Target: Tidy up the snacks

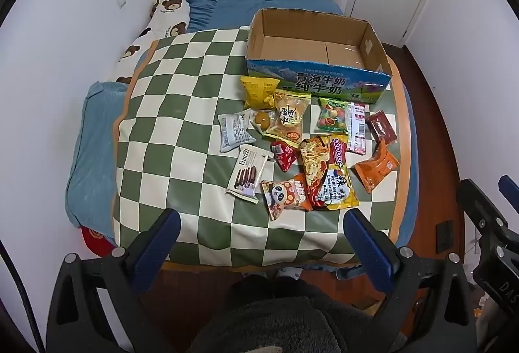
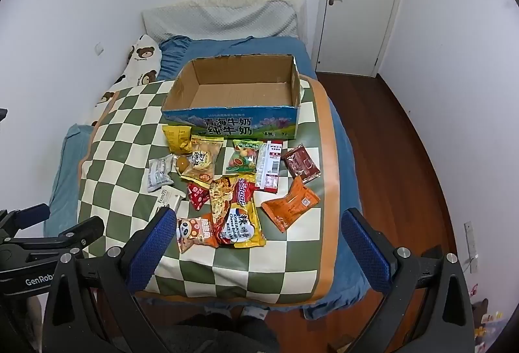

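Snacks (image 1: 311, 145) lie scattered on our checkered blanket (image 1: 181, 132), in front of the cardboard box (image 1: 316, 53).
Our left view shows the whole Franzzi pack (image 1: 248, 173); our right view half hides it. We see nothing inside the box; both the left gripper (image 1: 261, 225) and right gripper (image 2: 258, 225) are spread wide, gripping nothing.

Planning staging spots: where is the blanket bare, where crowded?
Bare: checkered blanket left of the Franzzi pack, and the near strip before the panda pack. Cardboard box is empty. Crowded: snacks packed below the box, around the Sedaap bag.
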